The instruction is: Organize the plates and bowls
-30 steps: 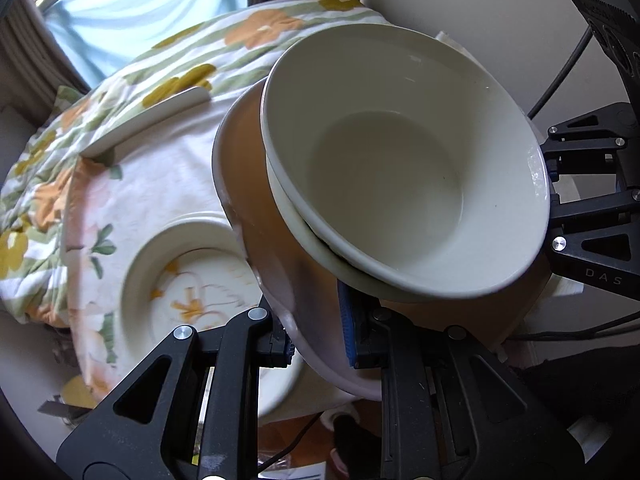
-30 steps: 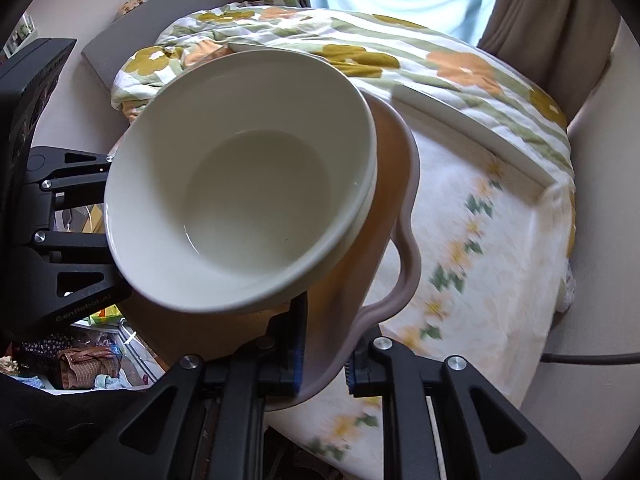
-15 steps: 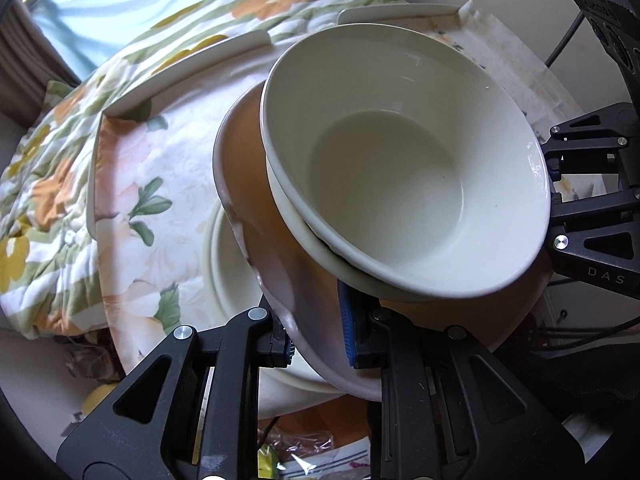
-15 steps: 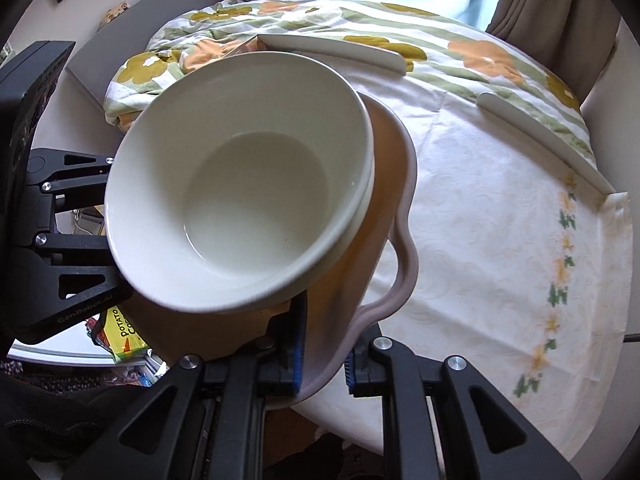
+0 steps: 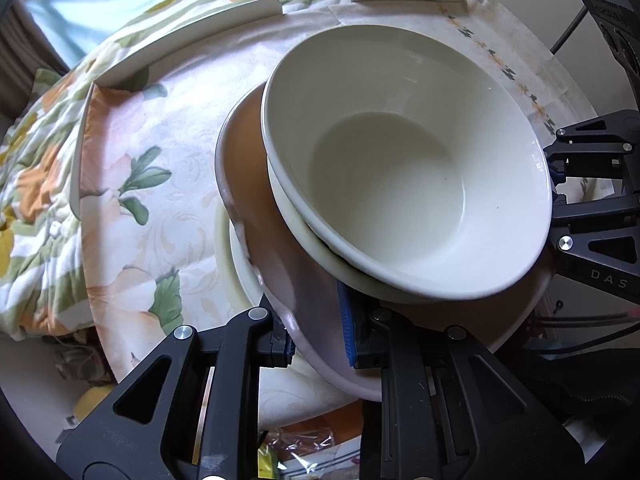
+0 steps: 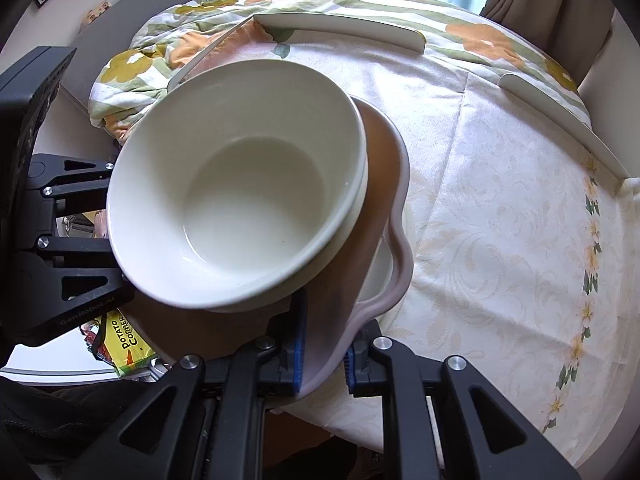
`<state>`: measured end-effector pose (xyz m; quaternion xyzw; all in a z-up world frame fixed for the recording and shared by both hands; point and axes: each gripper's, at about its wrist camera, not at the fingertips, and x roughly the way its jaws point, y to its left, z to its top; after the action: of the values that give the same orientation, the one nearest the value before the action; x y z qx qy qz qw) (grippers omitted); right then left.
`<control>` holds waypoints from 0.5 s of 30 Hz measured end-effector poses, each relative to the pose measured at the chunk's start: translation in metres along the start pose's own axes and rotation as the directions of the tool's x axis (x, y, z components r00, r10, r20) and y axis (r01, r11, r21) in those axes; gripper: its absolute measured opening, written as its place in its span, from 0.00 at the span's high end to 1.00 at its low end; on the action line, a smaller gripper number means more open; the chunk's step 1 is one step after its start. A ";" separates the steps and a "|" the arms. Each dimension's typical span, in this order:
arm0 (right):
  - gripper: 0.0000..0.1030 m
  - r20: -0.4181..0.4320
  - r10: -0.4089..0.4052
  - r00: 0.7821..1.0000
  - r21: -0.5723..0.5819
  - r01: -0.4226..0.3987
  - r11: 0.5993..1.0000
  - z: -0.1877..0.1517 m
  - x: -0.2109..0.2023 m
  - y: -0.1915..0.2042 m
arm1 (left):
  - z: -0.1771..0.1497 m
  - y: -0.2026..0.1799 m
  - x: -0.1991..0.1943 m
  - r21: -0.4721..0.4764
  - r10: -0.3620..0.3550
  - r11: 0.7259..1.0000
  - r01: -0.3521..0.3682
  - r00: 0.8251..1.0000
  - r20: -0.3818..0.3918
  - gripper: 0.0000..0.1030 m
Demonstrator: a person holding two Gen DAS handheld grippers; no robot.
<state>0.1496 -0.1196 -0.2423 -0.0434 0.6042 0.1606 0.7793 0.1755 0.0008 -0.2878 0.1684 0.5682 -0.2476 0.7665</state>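
Table (image 6: 500,220) has slid nearer under tool-held plate (image 5: 280,248) and bowls (image 5: 400,168).

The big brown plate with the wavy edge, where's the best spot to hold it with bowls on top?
Grip the brown wavy-rimmed plate by its bare rim, from two opposite sides, as the left gripper and right gripper do now. The stacked white bowls fill its middle, leaving only the thin rim free.
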 end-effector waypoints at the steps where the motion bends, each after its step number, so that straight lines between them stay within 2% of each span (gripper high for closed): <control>1: 0.86 0.001 0.000 1.000 0.004 0.000 1.000 -0.001 0.000 -0.001 | 0.000 0.001 0.000 0.001 -0.003 1.000 0.003 1.000 0.002 0.85; 4: 0.86 0.000 -0.011 1.000 0.006 0.011 1.000 -0.002 -0.001 0.000 | 0.000 -0.001 -0.001 0.008 0.006 1.000 -0.006 1.000 0.002 0.85; 10: 0.86 -0.015 -0.016 1.000 0.015 0.016 1.000 0.000 0.000 0.002 | -0.001 -0.005 -0.007 0.066 0.082 0.994 -0.082 0.997 -0.005 0.84; 15: 0.86 -0.014 -0.027 1.000 0.027 0.027 0.999 0.001 0.000 0.002 | 0.000 -0.004 -0.009 0.051 0.102 0.994 -0.100 0.995 -0.022 0.84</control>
<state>0.1502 -0.1173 -0.2416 -0.0419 0.6108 0.1415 0.7779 0.1711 -0.0004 -0.2791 0.2191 0.5619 -0.2207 0.7666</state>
